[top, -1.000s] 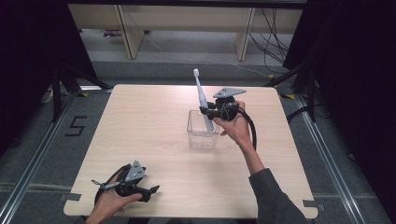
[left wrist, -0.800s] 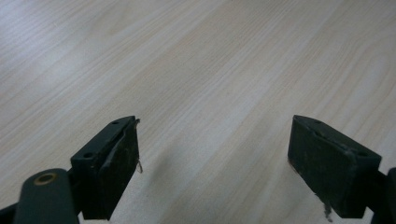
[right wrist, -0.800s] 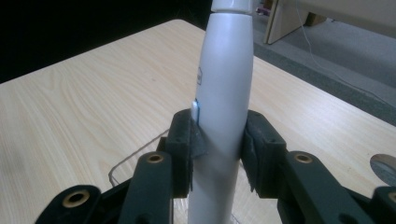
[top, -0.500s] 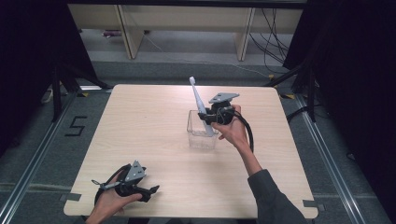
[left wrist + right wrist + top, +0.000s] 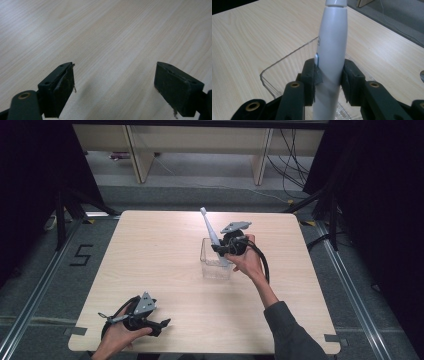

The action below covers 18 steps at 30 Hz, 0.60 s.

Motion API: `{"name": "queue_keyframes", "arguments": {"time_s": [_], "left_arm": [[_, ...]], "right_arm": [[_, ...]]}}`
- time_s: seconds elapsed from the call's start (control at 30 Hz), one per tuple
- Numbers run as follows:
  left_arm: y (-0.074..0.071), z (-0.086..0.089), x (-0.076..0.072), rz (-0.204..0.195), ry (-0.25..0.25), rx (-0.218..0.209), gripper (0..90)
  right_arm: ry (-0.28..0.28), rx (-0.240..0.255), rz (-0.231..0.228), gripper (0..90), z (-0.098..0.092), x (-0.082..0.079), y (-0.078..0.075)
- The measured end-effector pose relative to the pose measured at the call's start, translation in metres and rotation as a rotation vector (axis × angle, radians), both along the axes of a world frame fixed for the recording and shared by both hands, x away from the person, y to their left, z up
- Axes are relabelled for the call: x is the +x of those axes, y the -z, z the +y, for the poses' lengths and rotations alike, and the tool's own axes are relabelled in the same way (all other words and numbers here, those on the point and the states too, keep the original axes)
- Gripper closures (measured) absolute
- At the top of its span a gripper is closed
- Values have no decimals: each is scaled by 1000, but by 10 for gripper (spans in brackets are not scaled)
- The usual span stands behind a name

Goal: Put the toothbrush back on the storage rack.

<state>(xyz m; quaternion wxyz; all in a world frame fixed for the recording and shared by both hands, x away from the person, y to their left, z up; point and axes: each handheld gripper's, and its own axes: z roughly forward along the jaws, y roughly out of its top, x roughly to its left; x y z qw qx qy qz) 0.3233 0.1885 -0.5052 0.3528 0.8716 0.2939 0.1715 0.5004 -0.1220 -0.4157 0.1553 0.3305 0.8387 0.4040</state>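
My right gripper (image 5: 328,75) clamped the toothbrush (image 5: 331,50) over the clear box (image 5: 216,261), frame centre; left gripper (image 5: 165,323), jaws apart, lower left, bare table (image 5: 112,30) ahead.

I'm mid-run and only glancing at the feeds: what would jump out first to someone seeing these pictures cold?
The white electric toothbrush, clamped in the right gripper and slanting up out of the clear plastic container near the middle of the wooden table. In the right gripper view the jaws press on both sides of its handle, above the container's rim. Then the left gripper, resting at the table's near left edge with jaws open on nothing.
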Motion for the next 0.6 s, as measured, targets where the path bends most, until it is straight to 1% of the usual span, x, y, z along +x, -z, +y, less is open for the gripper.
{"name": "queue_keyframes", "arguments": {"time_s": [0.03,0.07,0.1,0.13,0.2,0.23,0.27,0.3,0.33,0.37,0.4,0.43,0.47,0.5,0.57,0.6], "left_arm": [[0,0,0,7,2,0,160],[0,-1,-1,5,-3,-2,160],[0,-1,-1,1,-3,-2,160],[0,-1,-1,1,-3,-2,160],[0,-1,0,3,-3,-4,160],[0,0,0,3,-1,-3,160],[0,0,0,1,-1,-2,160],[0,0,0,5,6,6,160],[0,0,-1,7,4,-1,160],[0,-1,-1,3,-3,-5,160],[0,-1,0,2,-1,-3,160],[0,-1,-1,2,-6,-4,160],[0,-1,-1,2,-4,-2,160],[0,-1,0,3,-1,-3,160],[0,-1,0,3,-2,-5,160],[0,-1,0,2,-2,-4,160]], "right_arm": [[-5,-20,16,666,0,0,0],[-5,-20,16,666,0,0,0],[-30,-42,-4,666,-1,3,0],[-30,-42,-4,666,-1,3,0],[-12,-40,-16,666,0,3,2],[-15,-45,15,666,1,2,2],[-23,-57,18,666,1,3,2],[-9,-56,29,666,2,3,3],[-9,-56,29,666,2,3,3],[-23,-60,10,666,2,4,4],[-35,-76,16,666,2,5,3],[-34,-71,14,666,3,5,4],[-39,-77,6,666,4,6,5],[-48,-96,24,666,3,6,4],[-48,-95,23,666,4,6,5],[-51,-101,30,666,4,6,4]]}}
